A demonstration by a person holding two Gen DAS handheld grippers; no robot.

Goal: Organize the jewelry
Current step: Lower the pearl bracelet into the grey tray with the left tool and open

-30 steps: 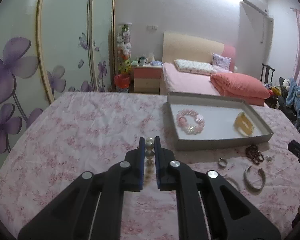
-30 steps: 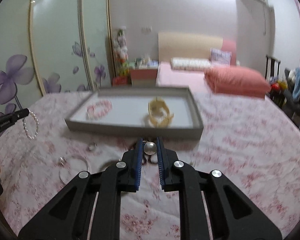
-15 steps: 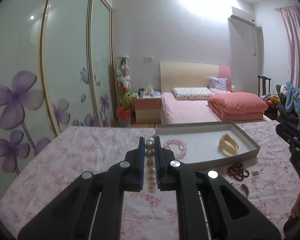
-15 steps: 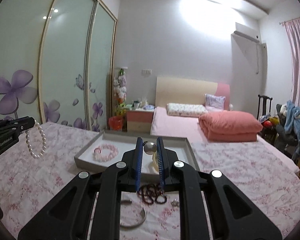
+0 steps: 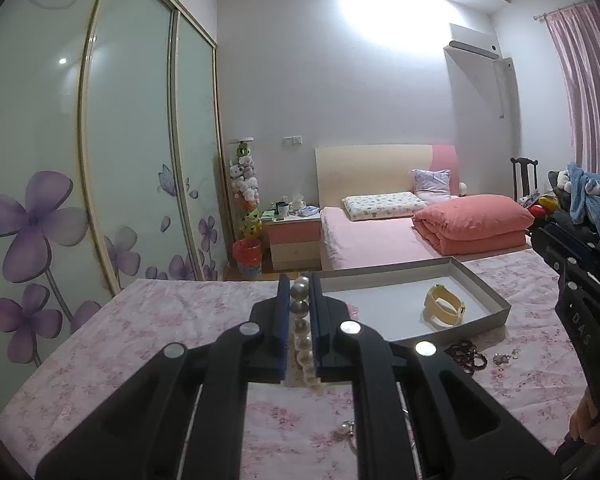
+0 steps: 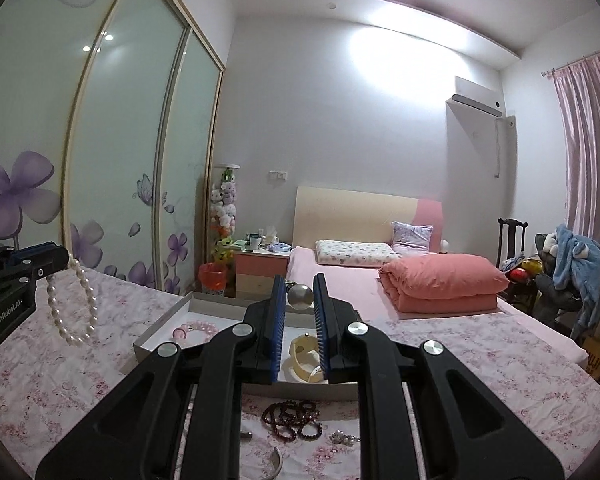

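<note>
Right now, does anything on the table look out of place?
Yes. A dark red beaded bracelet, a small sparkly earring cluster and a silver bangle lie loose on the pink floral tablecloth, outside the grey tray.

My left tool (image 5: 300, 292) hides most of the pearl strand (image 5: 302, 332) between its pads. My right tool (image 6: 298, 294) covers part of the yellow bangle (image 6: 300, 354) and the tray (image 6: 156, 336) floor. A silver bangle (image 6: 276, 460) runs off the bottom edge. The small trinket (image 6: 342, 438) beside the dark beads (image 6: 292, 420) is too small to identify.
</note>
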